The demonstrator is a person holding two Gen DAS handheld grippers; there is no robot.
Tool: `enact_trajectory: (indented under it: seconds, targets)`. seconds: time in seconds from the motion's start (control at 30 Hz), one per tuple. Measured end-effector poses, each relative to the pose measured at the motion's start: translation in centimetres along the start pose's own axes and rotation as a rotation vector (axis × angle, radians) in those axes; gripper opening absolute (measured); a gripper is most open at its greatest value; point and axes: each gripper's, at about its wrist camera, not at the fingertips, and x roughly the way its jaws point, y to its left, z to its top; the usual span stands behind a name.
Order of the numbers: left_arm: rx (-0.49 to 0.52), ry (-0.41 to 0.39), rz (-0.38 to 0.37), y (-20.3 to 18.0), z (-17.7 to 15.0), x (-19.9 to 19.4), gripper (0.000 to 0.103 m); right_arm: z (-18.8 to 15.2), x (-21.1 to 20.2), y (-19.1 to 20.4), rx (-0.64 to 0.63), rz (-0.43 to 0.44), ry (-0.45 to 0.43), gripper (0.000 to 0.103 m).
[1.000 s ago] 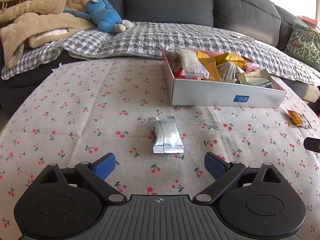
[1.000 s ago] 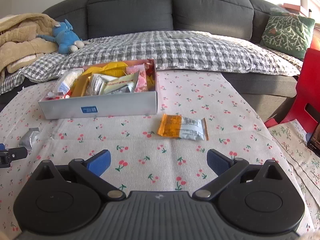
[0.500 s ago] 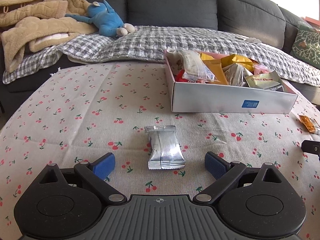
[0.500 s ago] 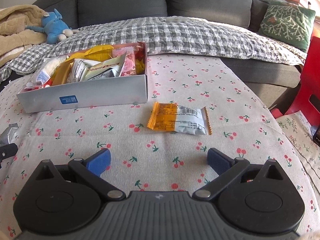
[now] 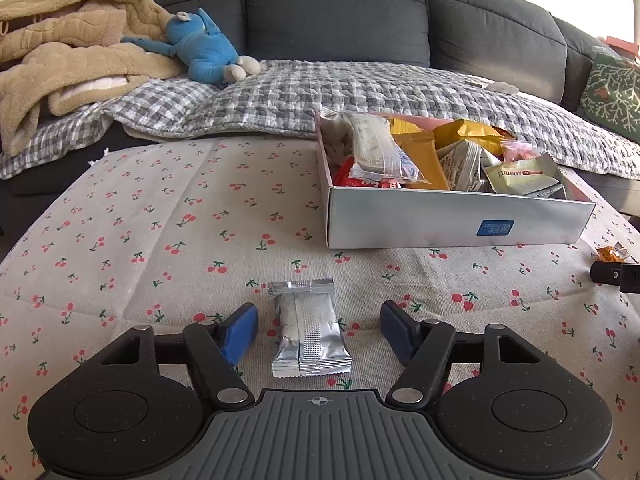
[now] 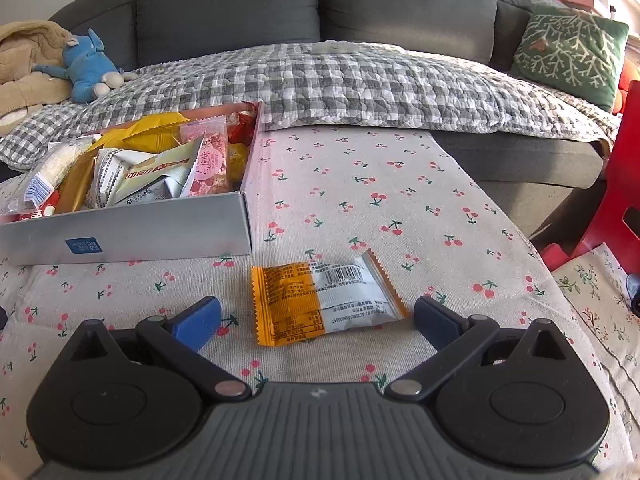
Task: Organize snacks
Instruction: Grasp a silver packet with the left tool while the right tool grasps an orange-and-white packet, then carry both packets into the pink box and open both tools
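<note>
Snack packets lie loose on a cherry-print tablecloth (image 5: 168, 216) in front of a dark sofa, and each hand-held gripper frames one of them. Left gripper (image 5: 318, 330) has its blue-padded fingers spread wide, with a silver foil packet (image 5: 307, 332) lying lengthwise between them, touching neither pad. Right gripper (image 6: 318, 320) is likewise spread apart around an orange-and-white packet (image 6: 326, 302), which lies crosswise and slightly skewed, its right end just beside the right pad. Behind both sits an open white box (image 5: 452, 220) already crowded with wrapped snacks (yellow, pink and pale wrappers, heaped unevenly). Judging from this, the step in hand is closing on each packet so it can go into the box. To do it well, lower the fingertips until they nearly graze the cloth, centre each packet, and squeeze gently across its narrower width; foil likely slips and crumples, so a firm but light pinch seems wise. The cloth could bunch up if the pads drag.
</note>
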Motion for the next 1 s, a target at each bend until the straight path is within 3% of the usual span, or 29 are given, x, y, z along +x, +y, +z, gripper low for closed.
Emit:
enact_trajectory:
  seconds: [0.23,0.37,0.5,0.53,1.0]
  targets:
    - [0.009,0.007,0.005,-0.1,0.2,-0.1,0.039,0.4,0.0,0.0,-0.015,0.014,-0.022,0.076]
    - [0.004,0.015,0.007,0.1,0.4,-0.1,0.027,0.4,-0.3,0.3,-0.043,0.02,-0.035,0.066]
    - [-0.005,0.026,-0.006,0.2,0.6,-0.2,0.025,0.4,-0.4,0.6,-0.068,0.027,-0.038,0.058]
    - [-0.006,0.028,-0.008,0.2,0.7,-0.2,0.025,0.5,-0.4,0.7,-0.073,0.029,-0.037,0.051]
    - [-0.022,0.045,-0.07,-0.1,1.7,-1.1,0.022,1.0,-1.1,0.8,-0.037,0.116,0.007,0.047]
